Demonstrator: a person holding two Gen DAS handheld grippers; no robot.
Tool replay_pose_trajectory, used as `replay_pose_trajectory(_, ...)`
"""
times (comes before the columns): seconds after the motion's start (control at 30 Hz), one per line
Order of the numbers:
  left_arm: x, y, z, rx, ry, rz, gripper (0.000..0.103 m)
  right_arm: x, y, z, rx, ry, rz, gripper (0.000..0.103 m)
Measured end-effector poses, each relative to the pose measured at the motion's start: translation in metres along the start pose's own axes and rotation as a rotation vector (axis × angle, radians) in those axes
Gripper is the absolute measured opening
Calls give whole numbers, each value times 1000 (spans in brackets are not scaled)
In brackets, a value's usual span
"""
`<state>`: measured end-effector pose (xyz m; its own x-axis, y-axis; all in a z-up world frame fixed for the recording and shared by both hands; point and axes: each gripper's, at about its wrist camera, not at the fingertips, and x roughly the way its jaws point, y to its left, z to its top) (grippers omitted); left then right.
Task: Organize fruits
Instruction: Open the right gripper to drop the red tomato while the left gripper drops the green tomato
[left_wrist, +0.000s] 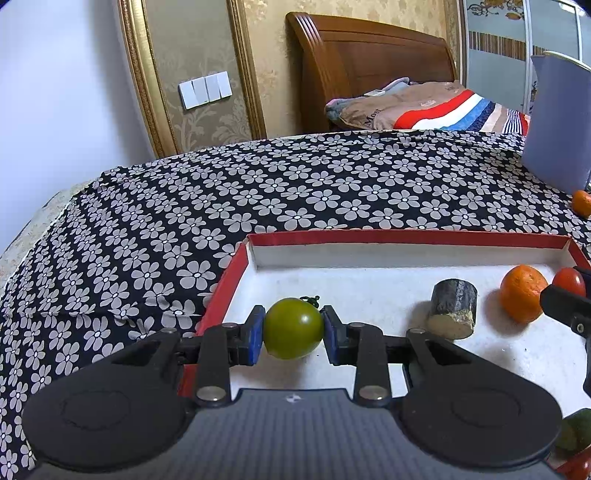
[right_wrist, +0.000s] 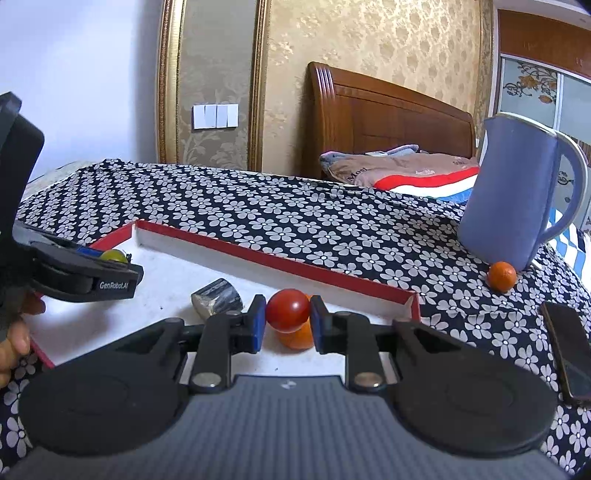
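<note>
Your left gripper (left_wrist: 293, 328) is clamped on a green tomato (left_wrist: 293, 329), blue pads pressing both sides, fruit held over the near left part of the red-rimmed tray (left_wrist: 406, 236). Your right gripper (right_wrist: 287, 319) is clamped on a red tomato (right_wrist: 287, 309), also over the tray, directly above an orange (right_wrist: 295, 338) that sits on the white tray floor (the red tomato covers most of it in the right wrist view). From the left wrist view that orange is at the tray's right side, next to the right gripper's tip. A short dark cylinder piece (left_wrist: 452, 308) with a pale cut end lies in the tray between the two grippers. A second, smaller orange (right_wrist: 501, 275) is outside the tray on the floral cloth (left_wrist: 258, 192), touching the base of the blue jug (right_wrist: 517, 192). A dark phone (right_wrist: 569, 350) lies on the cloth at far right. Your fingers (right_wrist: 14, 339) show at the left edge, behind the left gripper
</note>
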<state>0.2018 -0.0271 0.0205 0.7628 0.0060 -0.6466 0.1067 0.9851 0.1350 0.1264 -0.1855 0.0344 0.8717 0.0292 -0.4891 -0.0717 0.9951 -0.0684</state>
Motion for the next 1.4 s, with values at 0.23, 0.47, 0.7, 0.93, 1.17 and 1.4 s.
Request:
replay_pose_trajectory(0.23, 4, 3, 3, -16, -3, 3, 32, 8, -2, 0, 8, 13, -8, 24)
replay_pose_trajectory(0.47, 5, 3, 2, -7, -6, 14, 32, 12, 0, -2, 2, 24, -12, 24)
replay_pose_trajectory(0.7, 7, 5, 3, -25, 7, -6, 32, 12, 1, -4, -2, 23, -16, 36)
replay_pose_trajectory(0.93, 4, 12, 3, -72, 9, -60, 50, 0, -6, -5, 32, -10, -33, 78)
replay_pose_trajectory(1.17, -22, 14, 1, -69, -81, -17, 76, -42, -17, -11, 97, -100, -161, 103)
replay_pose_trajectory(1.4, -92, 20, -40, -48, -189, -40, 76, -101, -37, -49, 223, -169, -168, 103)
